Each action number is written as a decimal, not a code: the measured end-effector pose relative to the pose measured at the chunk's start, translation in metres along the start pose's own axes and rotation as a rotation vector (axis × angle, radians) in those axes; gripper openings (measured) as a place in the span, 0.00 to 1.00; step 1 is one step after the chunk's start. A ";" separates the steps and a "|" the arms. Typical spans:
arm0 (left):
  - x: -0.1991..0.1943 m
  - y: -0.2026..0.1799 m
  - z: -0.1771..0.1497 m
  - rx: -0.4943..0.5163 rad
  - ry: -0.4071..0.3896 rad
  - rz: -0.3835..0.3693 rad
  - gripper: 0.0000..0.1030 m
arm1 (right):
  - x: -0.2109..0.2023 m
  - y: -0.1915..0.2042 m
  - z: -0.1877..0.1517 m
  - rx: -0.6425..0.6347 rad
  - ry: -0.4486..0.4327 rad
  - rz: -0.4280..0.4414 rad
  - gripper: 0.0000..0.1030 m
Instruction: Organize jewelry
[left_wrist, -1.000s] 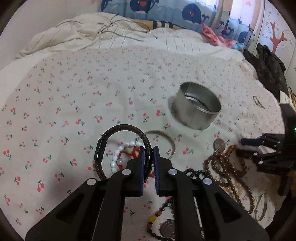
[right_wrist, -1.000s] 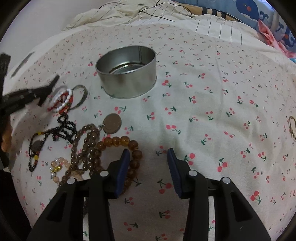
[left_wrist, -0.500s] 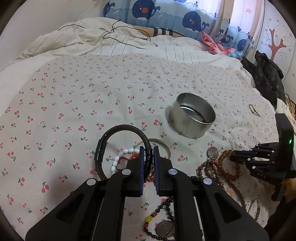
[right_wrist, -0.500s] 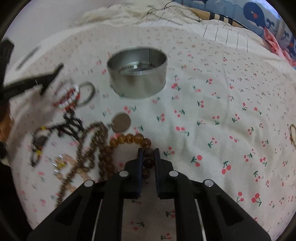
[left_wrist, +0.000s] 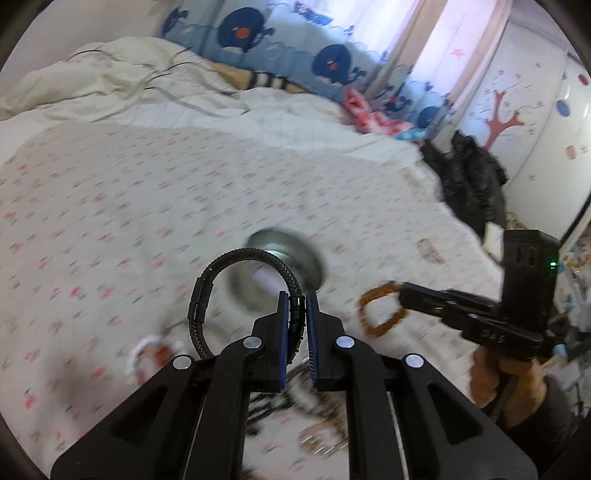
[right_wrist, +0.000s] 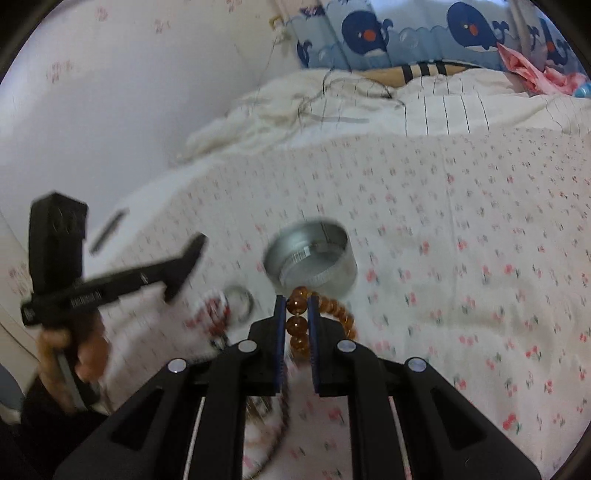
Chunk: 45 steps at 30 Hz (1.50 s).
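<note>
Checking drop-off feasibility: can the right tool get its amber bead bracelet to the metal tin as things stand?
Probably yes. The right tool is shut on the amber bead bracelet, lifted off the bedspread, with the open metal tin straight ahead and nothing between them.

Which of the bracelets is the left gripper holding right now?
The black braided leather bracelet with a clasp, pinched in the left gripper. The amber bead bracelet is in the right gripper.

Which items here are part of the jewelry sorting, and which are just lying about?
Job: left gripper shut on braided bracelet; right gripper shut on amber bracelet; tin; red-and-white bead bracelet; metal bangle.

Lying about: duvet; whale curtain; pink cloth; dark clothes.
</note>
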<state>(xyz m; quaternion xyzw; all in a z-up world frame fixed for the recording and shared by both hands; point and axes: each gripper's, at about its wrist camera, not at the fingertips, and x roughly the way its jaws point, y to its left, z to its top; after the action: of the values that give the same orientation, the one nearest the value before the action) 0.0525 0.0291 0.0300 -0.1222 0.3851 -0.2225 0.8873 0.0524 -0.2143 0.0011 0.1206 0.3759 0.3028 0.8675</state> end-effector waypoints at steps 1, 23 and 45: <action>0.004 -0.005 0.008 -0.011 -0.009 -0.037 0.08 | -0.001 -0.001 0.009 0.020 -0.021 0.016 0.12; 0.103 0.033 0.037 -0.238 0.072 -0.161 0.13 | 0.081 -0.020 0.053 0.124 0.054 0.026 0.16; 0.001 0.077 0.004 -0.081 0.153 0.339 0.83 | 0.028 0.014 -0.030 -0.149 0.230 -0.110 0.53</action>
<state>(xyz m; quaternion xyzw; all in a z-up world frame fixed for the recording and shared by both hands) 0.0793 0.0955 0.0025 -0.0740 0.4753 -0.0629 0.8745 0.0394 -0.1864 -0.0294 -0.0001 0.4554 0.2937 0.8404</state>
